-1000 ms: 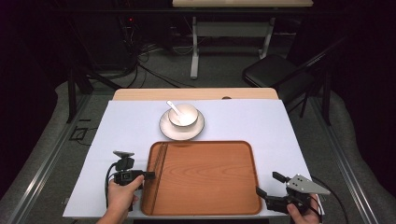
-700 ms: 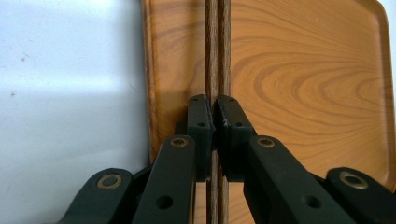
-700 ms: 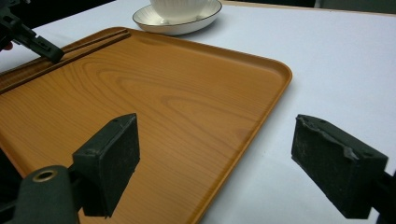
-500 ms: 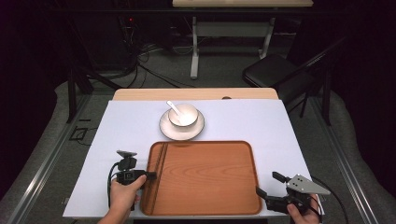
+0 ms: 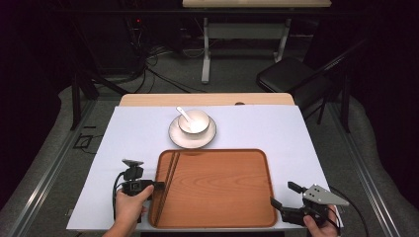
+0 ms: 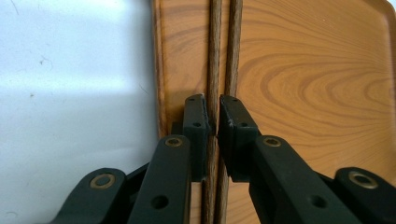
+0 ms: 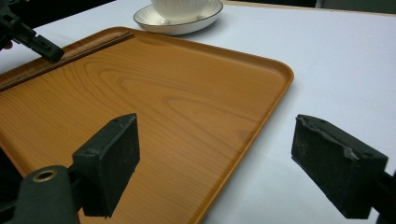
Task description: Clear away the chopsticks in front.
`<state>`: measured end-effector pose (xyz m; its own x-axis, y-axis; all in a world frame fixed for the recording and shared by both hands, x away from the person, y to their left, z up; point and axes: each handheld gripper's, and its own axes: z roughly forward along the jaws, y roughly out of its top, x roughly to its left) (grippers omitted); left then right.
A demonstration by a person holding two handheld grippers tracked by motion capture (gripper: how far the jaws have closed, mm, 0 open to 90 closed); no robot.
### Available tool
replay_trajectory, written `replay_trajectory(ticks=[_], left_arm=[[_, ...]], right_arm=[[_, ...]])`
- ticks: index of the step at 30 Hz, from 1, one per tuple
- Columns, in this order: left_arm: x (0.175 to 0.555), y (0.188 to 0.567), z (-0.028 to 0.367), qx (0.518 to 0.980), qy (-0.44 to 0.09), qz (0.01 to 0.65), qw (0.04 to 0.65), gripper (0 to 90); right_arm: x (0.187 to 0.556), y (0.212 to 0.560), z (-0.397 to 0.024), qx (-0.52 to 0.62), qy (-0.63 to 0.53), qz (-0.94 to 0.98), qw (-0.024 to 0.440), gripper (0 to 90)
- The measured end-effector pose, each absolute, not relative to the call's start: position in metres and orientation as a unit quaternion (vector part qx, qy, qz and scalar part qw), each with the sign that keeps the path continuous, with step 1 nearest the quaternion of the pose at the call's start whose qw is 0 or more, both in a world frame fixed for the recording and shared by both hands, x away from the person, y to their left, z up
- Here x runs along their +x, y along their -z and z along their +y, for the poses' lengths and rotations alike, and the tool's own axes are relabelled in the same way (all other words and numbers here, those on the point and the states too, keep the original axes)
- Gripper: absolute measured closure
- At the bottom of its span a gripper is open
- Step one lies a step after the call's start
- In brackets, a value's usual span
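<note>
we see left gripper point(image 6: 213, 116) clamped on chopsticks point(image 6: 223, 56) along the tray point(image 5: 222, 197) left edge; right gripper point(image 7: 224, 154) spread wide.

My high view has a brightly lit white tabletop point(image 5: 247, 133) against near-black surroundings; overhead glare whitens its left edge, nearby jaws blur.

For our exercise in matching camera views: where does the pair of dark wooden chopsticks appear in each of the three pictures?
High view: the pair of dark wooden chopsticks lies along the left inner edge of the orange-brown wooden tray.
Left gripper view: centre, running top to bottom, one stick between the left gripper jaws.
Right gripper view: upper left, along the far rim.
Shared landmark: the tray.
</note>
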<state>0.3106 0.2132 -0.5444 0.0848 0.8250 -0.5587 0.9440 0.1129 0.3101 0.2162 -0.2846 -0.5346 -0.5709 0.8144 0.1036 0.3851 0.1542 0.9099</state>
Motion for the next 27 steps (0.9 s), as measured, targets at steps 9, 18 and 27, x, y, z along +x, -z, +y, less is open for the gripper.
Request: replay_trajectory(ticks=[9,18,27], left_arm=[[0.308,0.538,0.215,0.663,0.080,0.665,0.334,76.5],[0.305,0.524,0.219,0.673,0.048,0.653,0.342,61.2],[0.304,0.521,0.230,0.667,-0.010,0.655,0.354,44.6]], right_arm=[[0.217,0.535,-0.285,0.414,-0.502,0.729,0.211,15.1],[0.217,0.535,-0.285,0.414,-0.502,0.730,0.211,15.1],[0.216,0.535,-0.285,0.414,-0.501,0.729,0.212,15.1]])
